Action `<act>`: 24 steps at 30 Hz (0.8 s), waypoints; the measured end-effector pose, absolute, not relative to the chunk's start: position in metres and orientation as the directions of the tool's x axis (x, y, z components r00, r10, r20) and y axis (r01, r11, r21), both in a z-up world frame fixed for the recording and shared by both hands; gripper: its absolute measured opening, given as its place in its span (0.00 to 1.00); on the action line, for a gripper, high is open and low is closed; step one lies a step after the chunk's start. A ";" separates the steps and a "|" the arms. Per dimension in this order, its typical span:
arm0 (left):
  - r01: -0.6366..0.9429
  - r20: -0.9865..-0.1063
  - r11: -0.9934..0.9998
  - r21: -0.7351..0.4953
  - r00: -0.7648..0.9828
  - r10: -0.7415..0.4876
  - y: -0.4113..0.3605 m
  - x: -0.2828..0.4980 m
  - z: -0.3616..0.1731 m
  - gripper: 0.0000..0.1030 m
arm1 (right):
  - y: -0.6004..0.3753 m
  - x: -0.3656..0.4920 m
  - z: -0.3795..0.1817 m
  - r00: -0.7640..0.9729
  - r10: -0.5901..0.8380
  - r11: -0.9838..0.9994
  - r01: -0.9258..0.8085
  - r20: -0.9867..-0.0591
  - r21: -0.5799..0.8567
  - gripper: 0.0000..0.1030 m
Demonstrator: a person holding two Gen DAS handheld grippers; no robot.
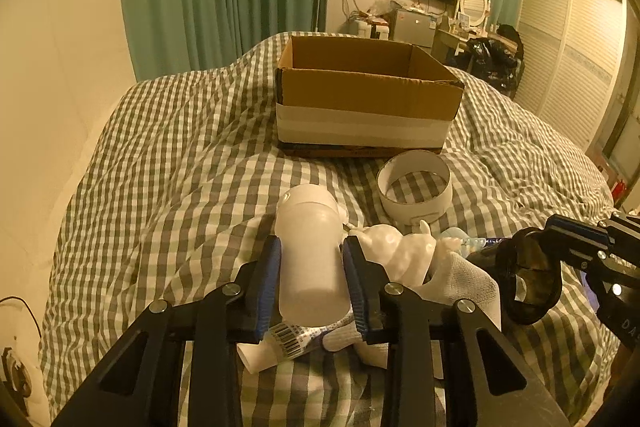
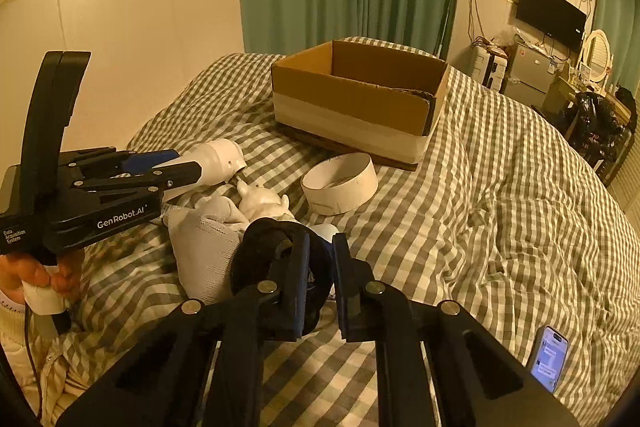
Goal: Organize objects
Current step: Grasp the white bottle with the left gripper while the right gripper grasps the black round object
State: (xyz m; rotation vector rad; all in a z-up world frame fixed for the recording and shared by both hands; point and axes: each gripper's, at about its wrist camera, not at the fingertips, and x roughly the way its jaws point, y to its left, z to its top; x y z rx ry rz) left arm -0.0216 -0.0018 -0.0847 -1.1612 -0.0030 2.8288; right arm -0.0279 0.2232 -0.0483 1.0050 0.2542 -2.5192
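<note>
My left gripper is shut on a white plastic bottle and holds it just above the checked bedspread; it also shows in the right wrist view. My right gripper is shut on the rim of a black ring-shaped object, seen in the left wrist view at the right. Between them lie a white figurine, a white sock and a white tube with a barcode. An open cardboard box stands farther back.
A wide white tape ring lies in front of the box. A phone with a lit screen lies on the bedspread at the right. Green curtains, a TV and a dresser stand beyond the bed.
</note>
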 end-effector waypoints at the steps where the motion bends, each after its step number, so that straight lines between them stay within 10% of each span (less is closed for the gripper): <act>1: -0.077 -0.699 -0.997 -0.031 -0.711 0.077 -0.002 -0.021 -0.084 0.31 | 0.224 -0.028 -0.048 -0.657 -0.309 -0.898 0.439 -0.688 -0.016 0.10; 24: -0.091 -0.700 -0.996 -0.001 -0.711 0.066 0.002 -0.025 -0.093 0.30 | 0.220 -0.032 -0.058 -0.648 -0.291 -0.899 0.437 -0.704 -0.030 0.08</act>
